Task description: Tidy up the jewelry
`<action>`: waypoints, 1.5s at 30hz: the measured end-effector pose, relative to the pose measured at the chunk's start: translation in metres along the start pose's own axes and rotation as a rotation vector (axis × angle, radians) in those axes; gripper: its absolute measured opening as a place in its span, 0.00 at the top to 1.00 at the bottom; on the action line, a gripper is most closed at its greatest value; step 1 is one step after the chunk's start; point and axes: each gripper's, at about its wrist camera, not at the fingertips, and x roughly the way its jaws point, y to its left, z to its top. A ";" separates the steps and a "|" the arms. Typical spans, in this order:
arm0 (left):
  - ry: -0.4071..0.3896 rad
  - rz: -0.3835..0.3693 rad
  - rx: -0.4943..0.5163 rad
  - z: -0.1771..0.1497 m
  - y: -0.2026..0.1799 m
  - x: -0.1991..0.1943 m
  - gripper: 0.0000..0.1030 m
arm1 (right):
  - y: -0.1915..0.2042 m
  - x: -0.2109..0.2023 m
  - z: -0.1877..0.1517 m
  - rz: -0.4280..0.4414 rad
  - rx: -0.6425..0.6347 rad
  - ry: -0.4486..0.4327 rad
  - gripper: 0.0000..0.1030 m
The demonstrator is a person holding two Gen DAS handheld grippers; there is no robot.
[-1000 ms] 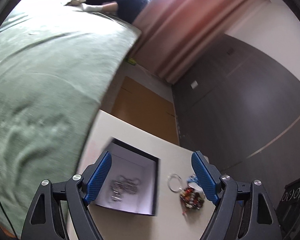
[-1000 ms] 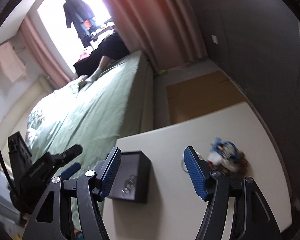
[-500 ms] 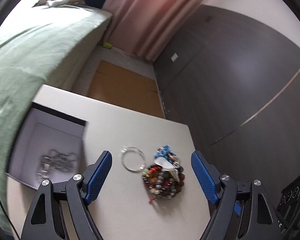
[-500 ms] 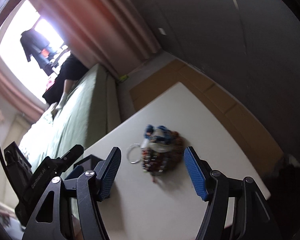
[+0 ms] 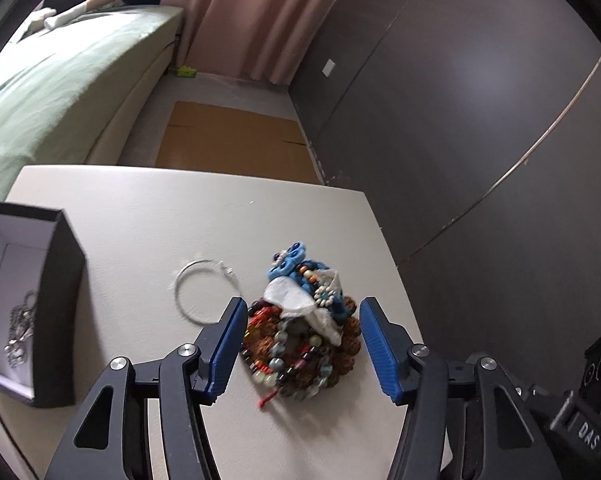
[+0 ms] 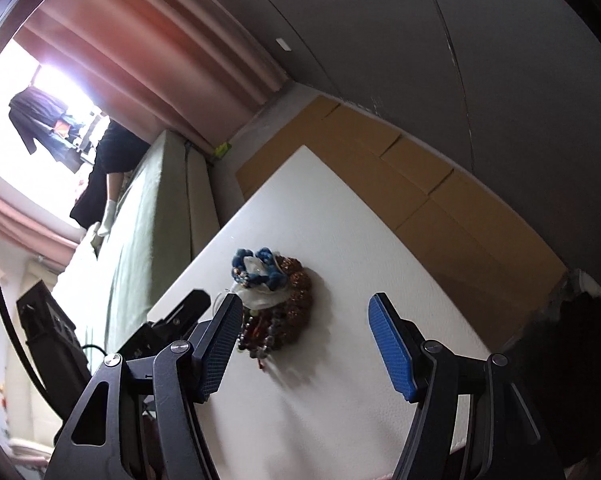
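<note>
A pile of beaded bracelets (image 5: 300, 332) with blue and white pieces on top lies on the white table (image 5: 140, 220). My left gripper (image 5: 302, 344) is open, its blue pads on either side of the pile. A thin silver bangle (image 5: 204, 292) lies just left of the pile. An open black box (image 5: 56, 280) with a white lining stands at the left and holds a silver chain (image 5: 20, 328). In the right wrist view the pile (image 6: 276, 296) lies ahead and left of my open, empty right gripper (image 6: 306, 344). The left gripper's body (image 6: 168, 328) shows beside it.
A green bed (image 5: 52, 68) runs along the table's far left side. Flat brown cardboard (image 5: 232, 144) lies on the floor beyond the table. A dark grey wall (image 5: 460, 100) stands at the right, pink curtains (image 5: 252, 12) behind. The table's right edge (image 5: 392, 264) is close to the pile.
Both grippers have swung right from the box to the bracelet pile and come closer to it. The left gripper's pads now flank the pile. Both stay open.
</note>
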 end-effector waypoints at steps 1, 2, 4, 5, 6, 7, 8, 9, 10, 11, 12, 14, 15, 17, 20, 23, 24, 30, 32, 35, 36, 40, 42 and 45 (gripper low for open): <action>-0.001 -0.003 -0.002 0.003 -0.001 0.005 0.42 | -0.002 0.000 0.001 0.005 0.007 0.000 0.36; 0.003 0.001 -0.002 0.006 -0.001 0.010 0.48 | -0.003 0.000 0.001 0.009 0.014 -0.001 0.36; 0.016 0.026 0.005 0.007 -0.002 0.021 0.57 | -0.005 0.001 0.001 0.009 0.025 -0.002 0.36; 0.026 0.041 0.006 0.006 -0.001 0.027 0.59 | -0.007 0.003 0.001 0.006 0.028 -0.001 0.36; 0.036 0.050 0.004 0.006 0.000 0.033 0.62 | -0.008 0.003 0.001 0.003 0.032 0.000 0.36; 0.047 0.055 0.000 0.004 0.002 0.037 0.74 | -0.010 0.004 0.001 0.001 0.036 0.001 0.36; 0.056 0.053 -0.008 0.003 0.005 0.040 0.87 | -0.011 0.005 0.001 -0.002 0.040 0.002 0.36; 0.056 0.042 -0.019 0.002 0.007 0.041 0.90 | -0.011 0.006 0.000 -0.004 0.042 0.004 0.36; 0.045 0.024 -0.030 0.001 0.010 0.040 0.98 | -0.011 0.005 0.000 -0.006 0.041 0.006 0.36; 0.041 0.015 -0.030 0.001 0.010 0.038 0.99 | -0.010 0.007 -0.001 -0.008 0.038 0.008 0.36; 0.035 0.006 -0.030 0.001 0.011 0.035 0.99 | -0.008 0.008 -0.002 -0.008 0.031 0.013 0.36; 0.013 -0.021 -0.040 0.001 0.014 0.024 0.99 | -0.003 0.009 -0.002 -0.001 0.016 0.019 0.36; 0.006 -0.040 -0.046 0.002 0.015 0.016 0.99 | -0.002 0.009 -0.002 0.001 0.011 0.019 0.36; -0.004 -0.072 -0.063 0.004 0.017 0.006 0.99 | 0.003 0.008 -0.004 0.001 -0.001 0.017 0.36; -0.028 -0.105 -0.084 0.010 0.018 -0.016 0.99 | 0.008 0.009 -0.005 0.018 0.004 0.019 0.36; -0.068 -0.138 -0.066 0.014 0.016 -0.042 0.99 | 0.017 0.012 -0.008 0.033 0.009 0.019 0.36; -0.083 -0.138 -0.048 0.014 0.015 -0.050 0.99 | 0.020 0.013 -0.009 0.038 0.002 0.019 0.36; -0.130 -0.151 -0.059 0.016 0.033 -0.083 0.99 | 0.025 0.019 -0.011 0.036 -0.061 0.028 0.36; -0.152 -0.148 -0.065 0.019 0.038 -0.089 0.99 | 0.024 0.026 -0.010 0.050 -0.051 0.039 0.36; -0.165 -0.134 -0.066 0.022 0.042 -0.092 0.99 | 0.028 0.043 -0.014 0.073 -0.063 0.086 0.44; -0.165 -0.126 -0.064 0.024 0.043 -0.091 0.99 | 0.028 0.047 -0.014 0.083 -0.066 0.099 0.49; -0.158 -0.128 -0.081 0.028 0.050 -0.086 0.99 | 0.036 0.067 -0.015 0.111 -0.063 0.128 0.60; -0.156 -0.125 -0.082 0.030 0.053 -0.086 0.99 | 0.041 0.078 -0.015 0.103 -0.070 0.140 0.65; -0.155 -0.117 -0.095 0.033 0.061 -0.088 0.99 | 0.047 0.092 -0.017 0.080 -0.085 0.153 0.70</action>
